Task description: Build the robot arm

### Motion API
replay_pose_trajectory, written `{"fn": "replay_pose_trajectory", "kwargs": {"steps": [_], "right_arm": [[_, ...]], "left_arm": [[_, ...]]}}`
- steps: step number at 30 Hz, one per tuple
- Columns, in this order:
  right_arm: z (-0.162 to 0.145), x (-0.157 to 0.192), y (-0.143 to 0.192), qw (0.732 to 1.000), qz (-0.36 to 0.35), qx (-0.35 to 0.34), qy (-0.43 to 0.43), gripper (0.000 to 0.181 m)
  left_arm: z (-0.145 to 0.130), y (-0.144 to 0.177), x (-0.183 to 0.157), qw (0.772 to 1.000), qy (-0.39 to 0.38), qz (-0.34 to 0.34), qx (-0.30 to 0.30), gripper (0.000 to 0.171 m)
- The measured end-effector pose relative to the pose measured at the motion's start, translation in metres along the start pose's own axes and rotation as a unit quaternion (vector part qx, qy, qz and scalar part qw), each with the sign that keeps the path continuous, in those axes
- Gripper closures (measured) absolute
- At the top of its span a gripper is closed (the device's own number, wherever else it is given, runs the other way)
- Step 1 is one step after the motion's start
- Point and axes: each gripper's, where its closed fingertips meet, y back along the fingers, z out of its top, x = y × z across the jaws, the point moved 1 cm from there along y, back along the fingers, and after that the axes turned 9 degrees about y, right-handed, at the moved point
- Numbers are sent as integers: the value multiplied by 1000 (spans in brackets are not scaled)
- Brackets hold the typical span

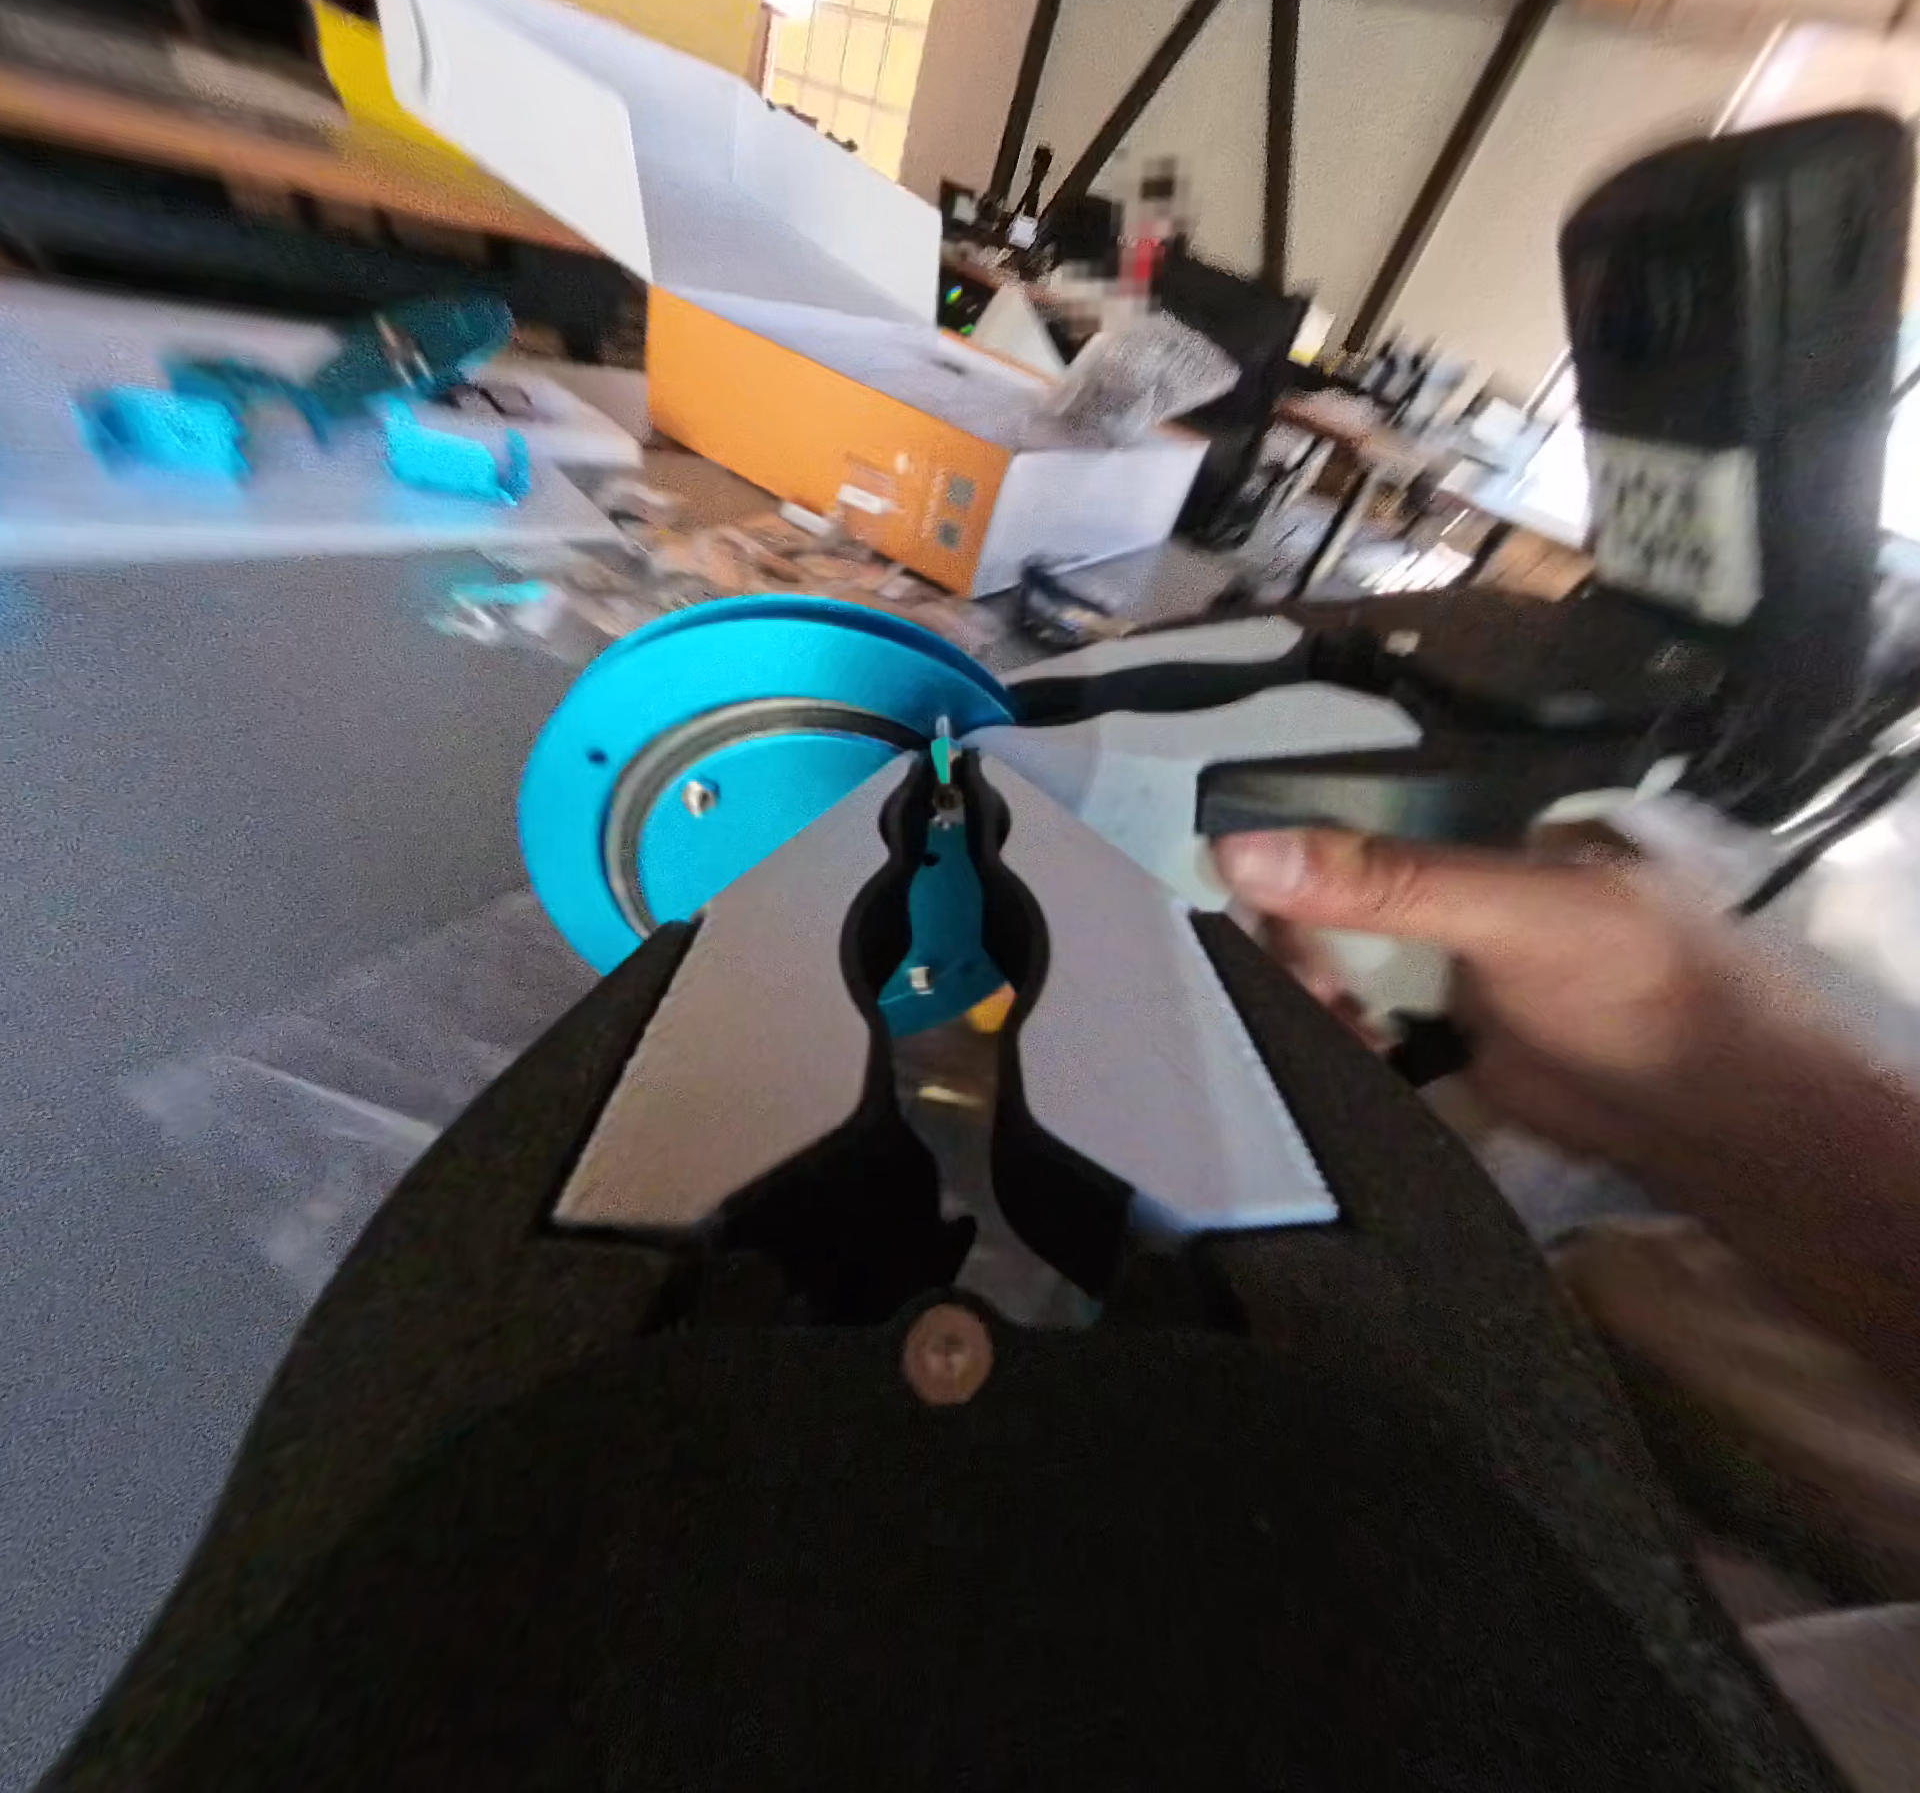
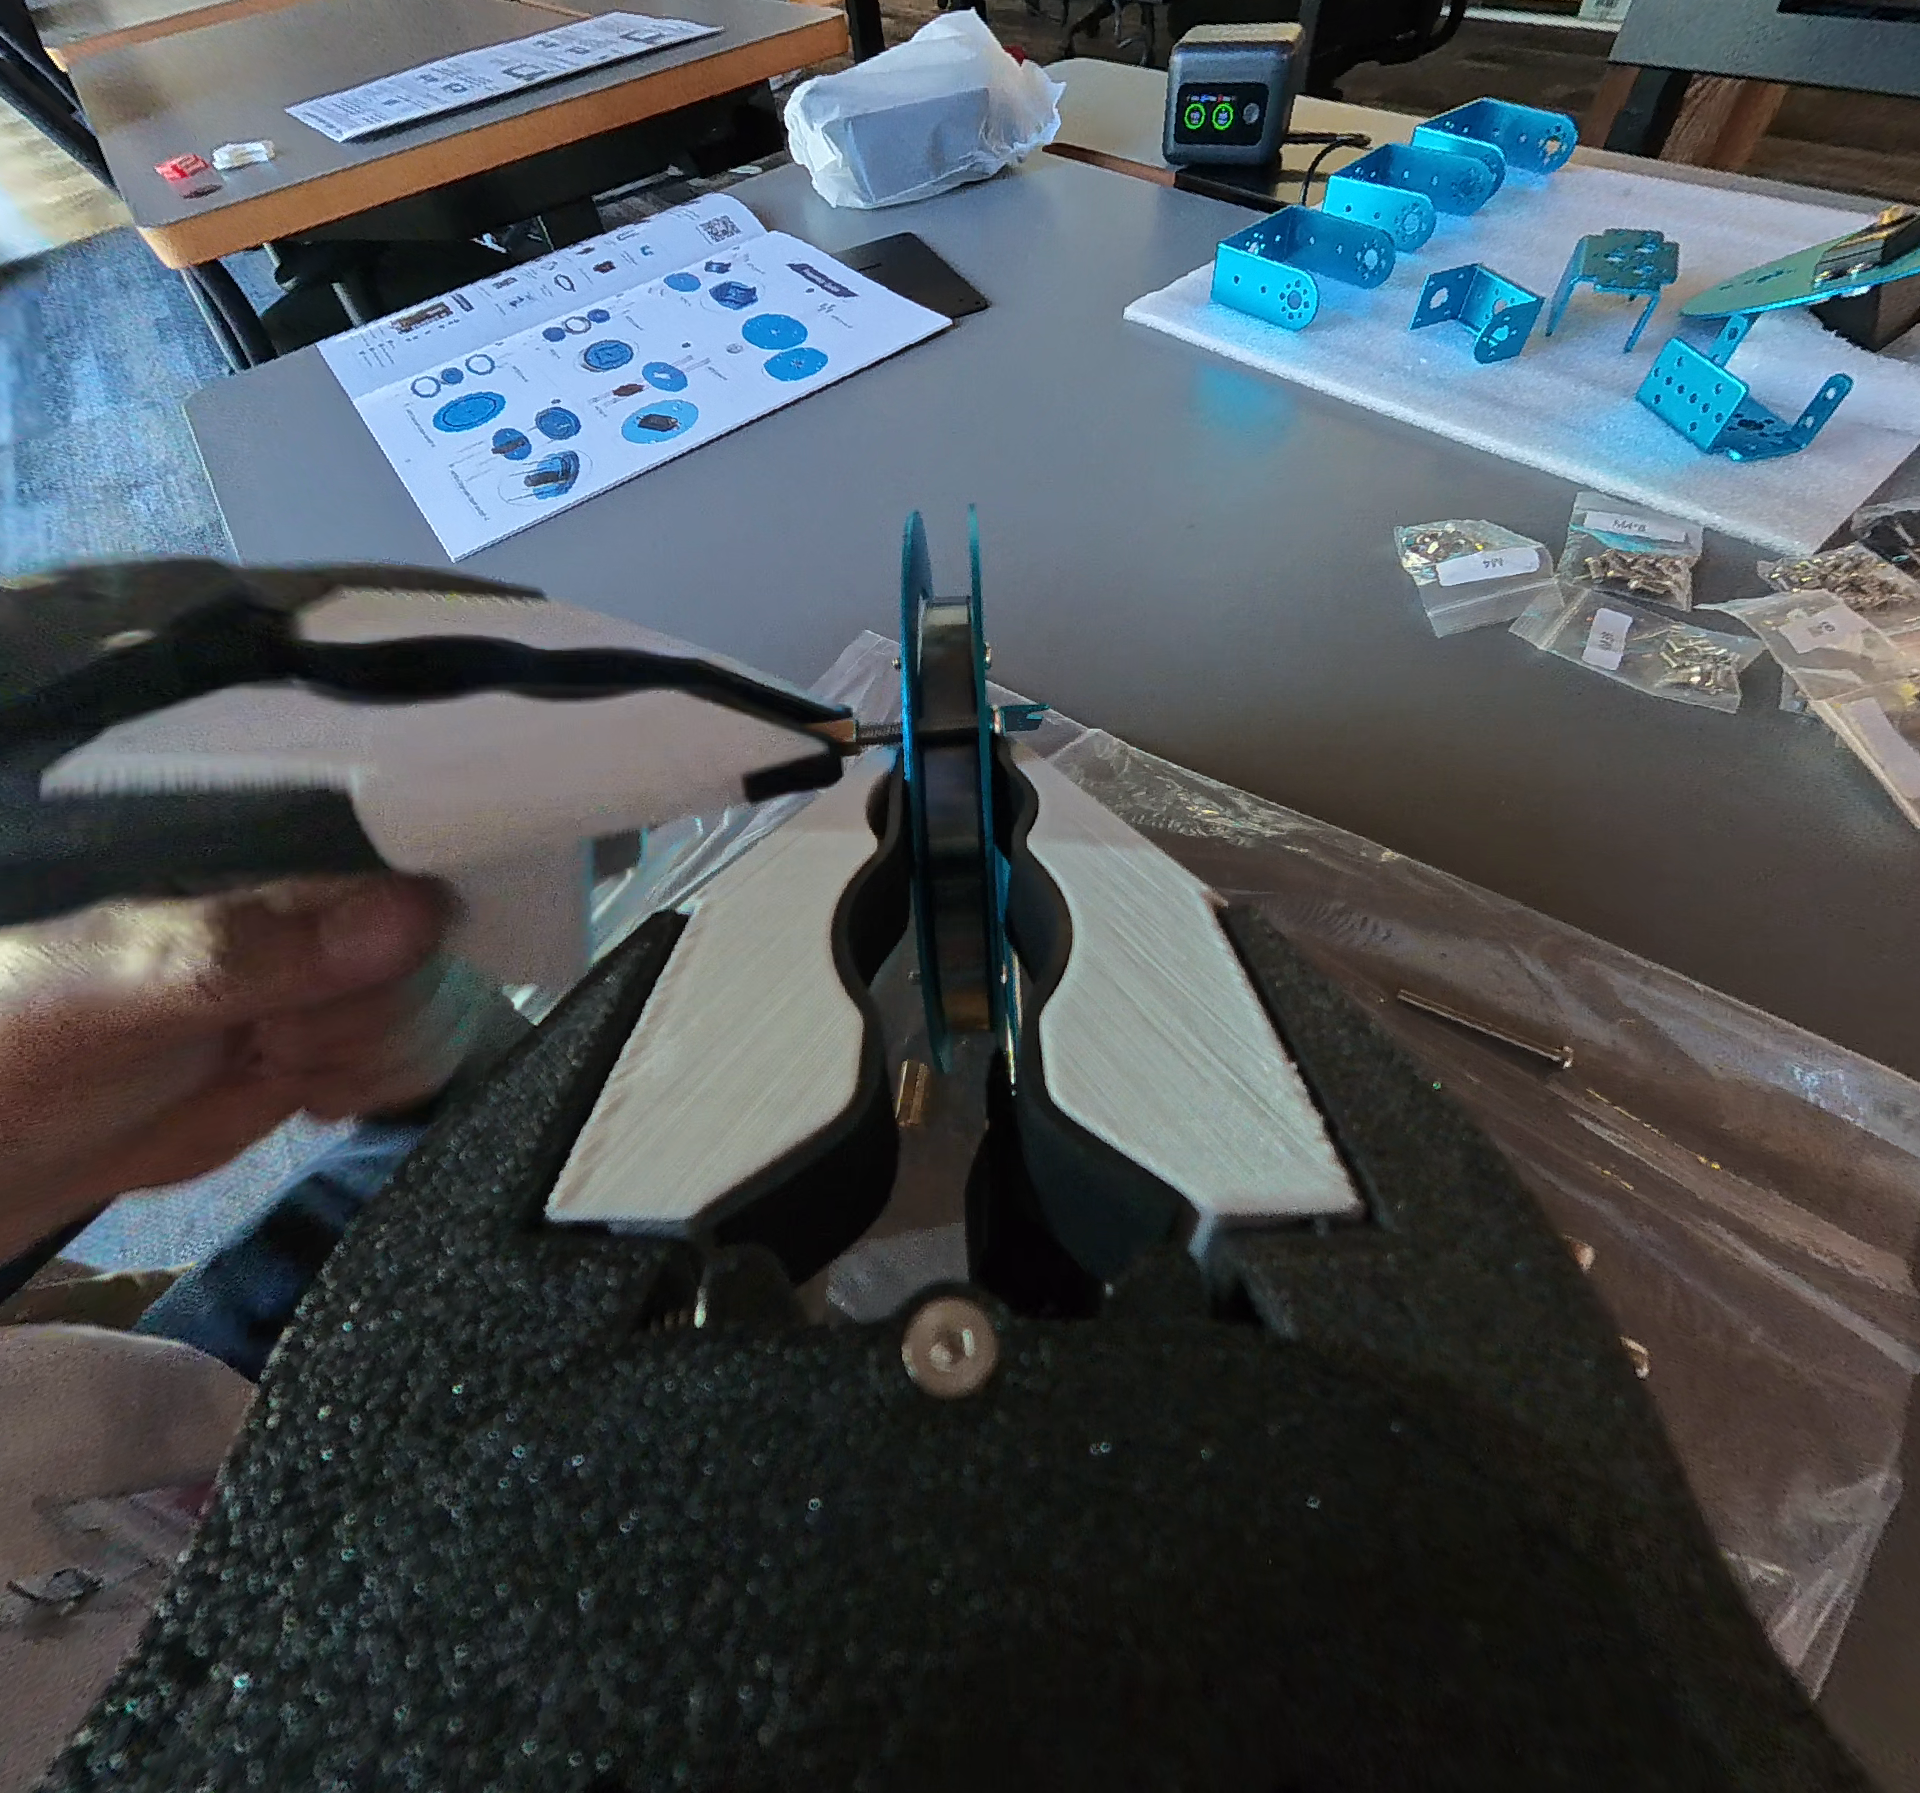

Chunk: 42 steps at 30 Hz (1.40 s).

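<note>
So the left gripper (image 1: 943,787) has its fingers pinched down on a small screw (image 1: 945,798), tips right up against the face of the blue disc assembly (image 1: 717,704). In the left wrist view that disc sits at about 11 o'clock from the tips, with a silver bearing ring (image 1: 665,787) set into it. A blurry hand (image 1: 1455,954) shows at 3 o'clock, under the other gripper's black body.

Over in the right wrist view, the right gripper (image 2: 951,767) is clamped on the disc assembly edge-on, two thin blue plates with a dark core between them, standing upright between the fingers and lifted off the grey bench (image 2: 1143,517). The left gripper comes in from 9 o'clock, its tips meeting the disc's left face.

Around it on the bench: an open instruction booklet (image 2: 623,372) at 11 o'clock, a crumpled white bag (image 2: 925,112) at 12, a small black device with green lights (image 2: 1231,96) just right of that. At 2 o'clock a white foam sheet (image 2: 1538,413) carries blue metal brackets (image 2: 1304,273), and little bags of screws (image 2: 1621,600) lie at 3. A clear plastic bag (image 2: 1558,1172) is spread under the gripper with a long loose bolt (image 2: 1486,1026) on it.
</note>
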Motion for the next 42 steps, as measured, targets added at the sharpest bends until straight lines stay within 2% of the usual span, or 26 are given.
{"fn": "replay_pose_trajectory", "kwargs": {"steps": [1, 3, 4, 5, 6, 8, 10, 11, 12, 14, 16, 19, 22, 25, 27, 29, 30, 31, 33, 34, 35, 36, 38, 40, 41, 42], "right_arm": [[0, 0, 0, 1000, 0, 0, 1, 168], [0, 0, 0, 1000, -1, 0, 2, 169], [-1, 0, 0, 1000, 1, 0, 0, 169], [-1, -1, 1, 1000, 2, 0, -1, 169], [-1, 0, 1, 1000, 2, 0, 0, 169], [-1, 1, 1, 1000, 0, 1, 4, 168], [-2, 0, 2, 1000, -2, -1, -2, 169], [-2, 0, 2, 1000, -2, -2, -6, 169], [-2, -1, 3, 1000, -2, -3, -9, 169], [-3, 0, 3, 1000, -2, -3, -8, 169], [-2, 1, 3, 1000, -2, -2, -3, 169], [-2, 1, 2, 1000, -1, 1, 1, 169], [-1, 2, 1, 1000, 0, 2, 3, 168], [-1, 2, 1, 1000, 1, 2, 2, 169], [-1, 2, 1, 1000, 1, 1, 0, 169], [-2, 1, 1, 1000, 2, 2, -3, 169], [-2, 1, 1, 1000, 3, 2, -3, 169], [-1, 1, 1, 1000, 2, 2, -3, 169], [-1, 0, 0, 1000, 3, 2, -4, 168], [-2, -1, 0, 1000, 4, 2, -6, 168], [-2, -1, 1, 1000, 3, 1, -7, 169], [-2, -2, 1, 1000, 3, 0, -8, 169], [-2, -1, 0, 1000, 5, 1, -7, 169], [-2, -1, 0, 1000, 3, 1, -7, 169], [-2, -1, 1, 1000, 2, 0, -9, 169], [-2, -1, 1, 1000, 2, -1, -11, 169]], "left_arm": [[0, 0, -1, 988, -151, 35, 10, 167], [-1, 0, -2, 907, -410, 96, 26, 167], [-1, -1, -2, 861, -493, 118, 27, 167], [-1, -1, -2, 835, -534, 134, 26, 166], [-1, 0, -3, 836, -530, 142, 23, 166], [-2, 3, -3, 893, -431, 126, 14, 165], [-5, 8, -2, 970, -231, 74, 11, 151], [-5, 10, -2, 992, -114, 43, 9, 144], [-3, 13, -1, 1000, 2, 13, 2, 144], [2, 16, -1, 978, 203, -53, -20, 148], [4, 15, 0, 942, 320, -92, -36, 149], [-2, 7, -3, 933, 345, -93, -30, 150], [-1, 6, -3, 924, 371, -82, -46, 165], [-2, 6, -1, 936, 342, -64, -51, 167], [-2, 5, -2, 967, 249, -35, -37, 167], [-3, 4, -2, 998, 62, 8, -10, 168], [-4, 4, -2, 998, -58, 34, 6, 168], [-5, 4, -1, 979, -194, 64, 19, 167], [-5, 3, 1, 881, -456, 124, 31, 167], [-5, 2, 1, 829, -540, 142, 29, 167], [-5, 2, 2, 806, -572, 150, 27, 167], [-4, 1, 3, 819, -555, 146, 23, 167], [-5, 4, 2, 894, -433, 116, 13, 166], [-1, 10, -1, 972, -228, 64, -1, 159], [0, 13, -1, 993, -109, 34, -4, 158], [1, 14, -1, 1000, 9, -3, -6, 157]]}}
